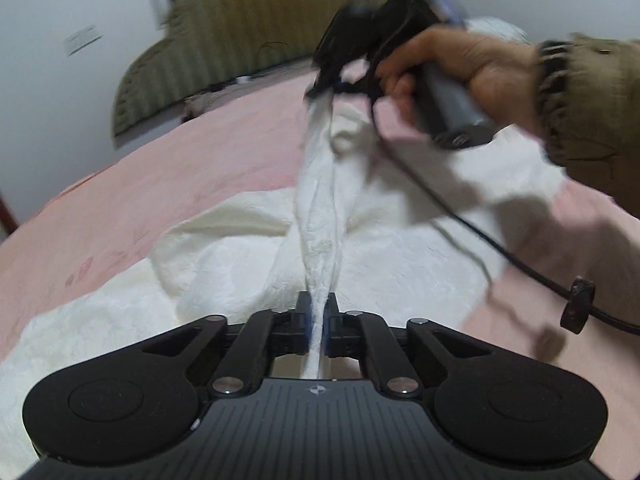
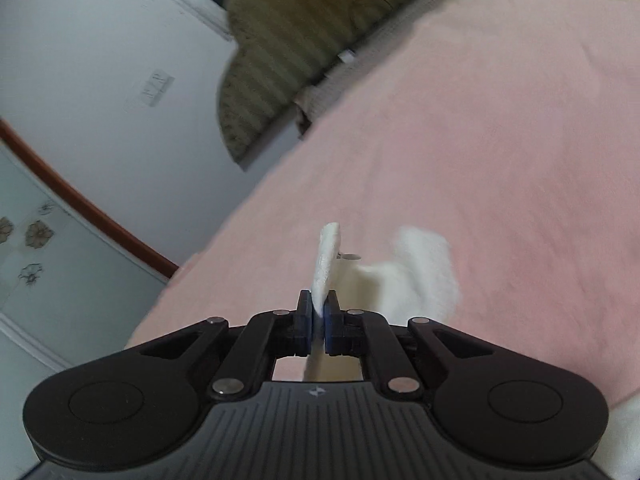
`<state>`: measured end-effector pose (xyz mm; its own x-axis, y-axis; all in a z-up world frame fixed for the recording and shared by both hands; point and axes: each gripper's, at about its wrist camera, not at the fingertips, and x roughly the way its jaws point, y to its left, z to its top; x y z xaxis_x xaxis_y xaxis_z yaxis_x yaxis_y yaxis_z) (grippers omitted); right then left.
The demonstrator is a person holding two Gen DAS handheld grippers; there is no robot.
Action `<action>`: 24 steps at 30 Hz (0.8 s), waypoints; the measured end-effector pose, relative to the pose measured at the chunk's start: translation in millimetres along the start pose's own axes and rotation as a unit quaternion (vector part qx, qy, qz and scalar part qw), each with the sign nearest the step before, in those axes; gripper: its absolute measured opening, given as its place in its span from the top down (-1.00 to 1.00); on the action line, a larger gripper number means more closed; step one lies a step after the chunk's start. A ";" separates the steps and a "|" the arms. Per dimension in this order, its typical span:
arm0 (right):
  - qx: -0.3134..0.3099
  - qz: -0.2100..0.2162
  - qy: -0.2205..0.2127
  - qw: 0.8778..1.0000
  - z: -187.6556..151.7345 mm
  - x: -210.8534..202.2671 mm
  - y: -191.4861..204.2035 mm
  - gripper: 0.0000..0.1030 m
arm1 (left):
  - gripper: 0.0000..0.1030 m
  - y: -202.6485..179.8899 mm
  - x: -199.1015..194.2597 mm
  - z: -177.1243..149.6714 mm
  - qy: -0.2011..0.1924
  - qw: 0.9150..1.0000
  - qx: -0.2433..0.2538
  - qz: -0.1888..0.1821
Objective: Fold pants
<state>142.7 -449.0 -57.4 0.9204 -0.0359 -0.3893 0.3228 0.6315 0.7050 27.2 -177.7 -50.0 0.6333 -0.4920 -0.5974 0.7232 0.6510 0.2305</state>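
I have the left gripper clamped on a ridge of the white pants; the cloth runs taut from its pads up to the right gripper, which a hand in an olive sleeve holds above the pink bedspread; in the right wrist view that gripper is pinched tight on a white edge of the pants; the rest of the pants lies spread and rumpled on the bedspread; a black cable trails across them; an olive headboard stands behind
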 end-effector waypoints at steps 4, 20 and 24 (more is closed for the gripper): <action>-0.112 0.065 -0.098 0.987 15.3 -72.4 58.2 0.89 | 0.88 9.0 -26.6 10.4 -0.065 0.997 -0.037 0.036; -0.013 -0.150 -0.131 0.980 -75.3 -225.4 -80.8 0.88 | 0.88 -24.6 -36.4 -6.8 -0.057 0.992 0.093 -0.064; -0.031 -0.206 -0.079 0.975 -78.1 -217.6 -88.1 0.83 | 0.89 -42.9 -18.7 -24.9 -0.021 0.987 0.146 -0.067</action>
<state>-103.3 -436.4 -81.2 0.7394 -0.4127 -0.5320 0.6631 0.5836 0.4688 -22.5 -182.0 -67.8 0.5324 -0.5897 -0.6073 0.8463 0.3872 0.3659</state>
